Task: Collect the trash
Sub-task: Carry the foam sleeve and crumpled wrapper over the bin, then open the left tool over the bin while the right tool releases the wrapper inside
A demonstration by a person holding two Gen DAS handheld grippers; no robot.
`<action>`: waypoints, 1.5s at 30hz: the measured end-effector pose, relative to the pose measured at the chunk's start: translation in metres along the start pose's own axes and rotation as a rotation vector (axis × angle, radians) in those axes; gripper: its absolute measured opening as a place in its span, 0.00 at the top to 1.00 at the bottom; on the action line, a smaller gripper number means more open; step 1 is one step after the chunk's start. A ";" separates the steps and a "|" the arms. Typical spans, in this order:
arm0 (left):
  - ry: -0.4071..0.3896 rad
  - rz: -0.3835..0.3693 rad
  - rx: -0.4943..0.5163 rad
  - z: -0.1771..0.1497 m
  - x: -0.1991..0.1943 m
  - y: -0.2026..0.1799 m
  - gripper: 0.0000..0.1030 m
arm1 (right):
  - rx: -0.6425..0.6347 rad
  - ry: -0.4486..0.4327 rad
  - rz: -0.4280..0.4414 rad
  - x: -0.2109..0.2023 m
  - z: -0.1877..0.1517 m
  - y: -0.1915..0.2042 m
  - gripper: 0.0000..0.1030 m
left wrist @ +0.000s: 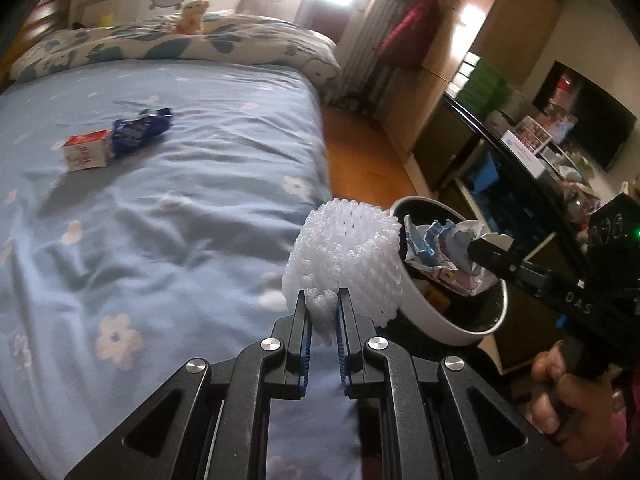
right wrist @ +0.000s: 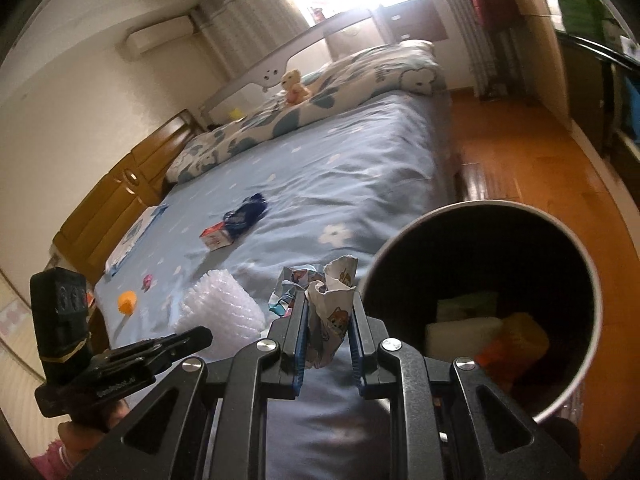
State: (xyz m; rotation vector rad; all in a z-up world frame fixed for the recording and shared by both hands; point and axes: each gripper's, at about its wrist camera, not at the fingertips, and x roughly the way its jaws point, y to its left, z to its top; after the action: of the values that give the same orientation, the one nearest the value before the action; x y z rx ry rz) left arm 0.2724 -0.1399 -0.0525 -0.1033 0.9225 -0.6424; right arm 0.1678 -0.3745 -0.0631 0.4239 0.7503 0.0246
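1. Your trash is already in hand. The white foam net sleeve (left wrist: 344, 256) is pinched by its lower edge in your left gripper (left wrist: 322, 312), and the crumpled printed wrapper (right wrist: 332, 312) is clamped between the pads of your right gripper (right wrist: 330, 320). Both claws are clenched on their loads; neither stands released.

2. Both pieces are off the bed and near the bin (right wrist: 568, 240). In the left wrist view the wrapper sits over the bin's mouth while the foam hangs just beside its rim, on the bed side. You grip each piece by an edge, which I judge lets it fall free once the jaws part.

3. The bin stands on the wooden floor (right wrist: 520, 160) close against the bed's edge, probably so each trip stays short. Inside it you can see a white block, something yellow and something orange.

4. The foam is light and springy, so it may catch on the pads or drift wide. I would carry it fully over the opening before letting go.

5. More remains on the blue flowered sheet (left wrist: 180, 220): a small red-and-white carton (left wrist: 86, 154) touching a blue foil packet (left wrist: 138, 130) mid-bed, and in the right wrist view an orange piece (right wrist: 128, 302) and a small pink scrap (right wrist: 147, 281) nearer you. The task looks partway done.

6. The teddy bear (left wrist: 192, 14) on the folded quilt (left wrist: 160, 40) belongs there; leave it.
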 end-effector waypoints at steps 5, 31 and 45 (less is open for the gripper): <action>0.016 -0.025 0.030 0.008 0.015 -0.016 0.91 | 0.039 -0.017 -0.042 -0.013 0.000 -0.023 0.82; 0.099 -0.067 0.147 0.042 0.092 -0.084 0.90 | 0.100 -0.053 -0.155 -0.042 0.007 -0.081 0.82; 0.117 -0.055 0.152 0.039 0.101 -0.095 0.89 | 0.105 -0.037 -0.156 -0.037 0.011 -0.089 0.82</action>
State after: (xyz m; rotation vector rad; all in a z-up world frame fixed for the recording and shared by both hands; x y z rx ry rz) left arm 0.3016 -0.2804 -0.0671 0.0451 0.9832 -0.7733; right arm 0.1361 -0.4666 -0.0659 0.4638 0.7490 -0.1691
